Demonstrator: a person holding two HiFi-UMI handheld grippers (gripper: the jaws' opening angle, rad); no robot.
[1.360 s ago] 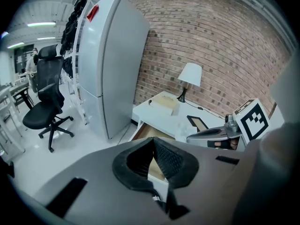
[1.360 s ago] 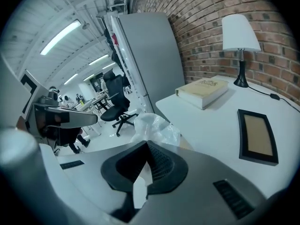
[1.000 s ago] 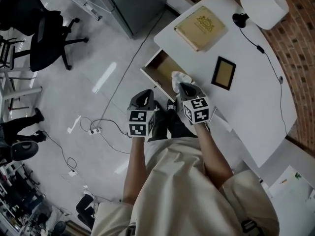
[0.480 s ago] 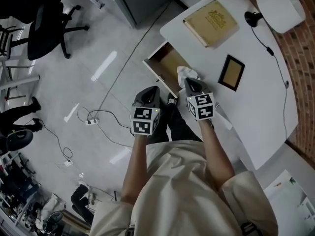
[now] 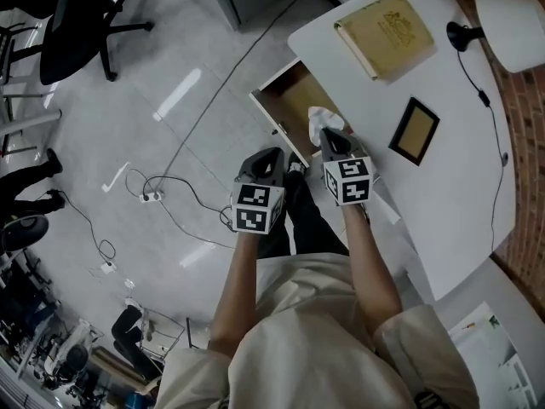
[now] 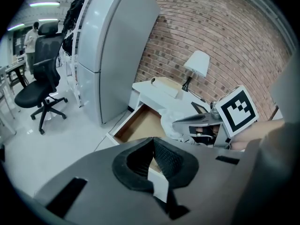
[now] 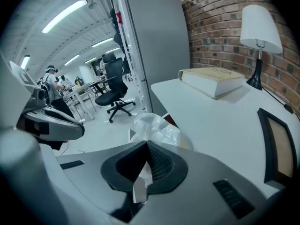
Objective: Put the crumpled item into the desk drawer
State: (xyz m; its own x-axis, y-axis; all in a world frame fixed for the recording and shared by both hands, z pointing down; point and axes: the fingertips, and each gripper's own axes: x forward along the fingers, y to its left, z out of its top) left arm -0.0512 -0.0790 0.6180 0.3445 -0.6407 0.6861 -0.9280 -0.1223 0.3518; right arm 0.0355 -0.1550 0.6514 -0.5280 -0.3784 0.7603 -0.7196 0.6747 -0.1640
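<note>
1. The right gripper has its jaws pressed together, pinching the crumpled item, a whitish, half-clear wad that bulges out past the tips at 12 o'clock in the right gripper view.
2. The left gripper has its jaws closed on each other with nothing between them. In the head view it hangs at 9 o'clock from the right one, above the floor.
3. In the head view, the wad sits over the open desk drawer, at the drawer's 3 o'clock side by the desk edge. I cannot tell whether it touches the drawer.
4. On the desk, from the wad:
   - a tan book at 1 o'clock
   - a dark picture frame at 3 o'clock
   - a white-shaded lamp farther at 2 o'clock, its cord trailing across the top
5. An office chair stands at 10 o'clock, and cables lie at 8 o'clock.
6. The book's cover ornament cannot be read.
</note>
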